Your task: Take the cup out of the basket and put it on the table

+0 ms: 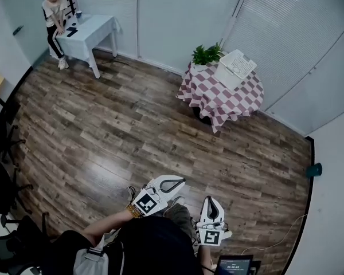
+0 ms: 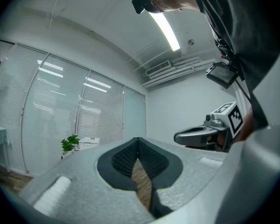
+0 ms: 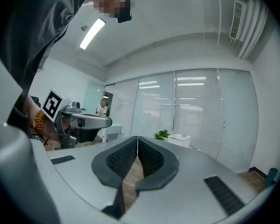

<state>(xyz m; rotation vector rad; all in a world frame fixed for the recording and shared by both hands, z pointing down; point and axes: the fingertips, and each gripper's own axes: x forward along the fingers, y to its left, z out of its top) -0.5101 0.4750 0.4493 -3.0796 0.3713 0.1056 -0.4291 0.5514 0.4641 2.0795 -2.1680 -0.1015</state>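
A white basket [image 1: 236, 66] stands on a round table with a checkered cloth [image 1: 221, 96] far across the room; the cup is not visible. The basket [image 2: 89, 141] shows small in the left gripper view and the basket [image 3: 180, 137] likewise in the right gripper view. My left gripper [image 1: 171, 184] and right gripper [image 1: 212, 208] are held close to my body, far from the table. Both are shut with nothing between the jaws, as seen at the left gripper [image 2: 138, 142] and right gripper [image 3: 137, 140].
A green plant [image 1: 206, 54] stands beside the basket. A person [image 1: 54, 16] sits at a white table [image 1: 89, 30] in the far left corner. Black chairs [image 1: 3, 182] line the left wall. Wooden floor [image 1: 120, 125] lies between me and the round table.
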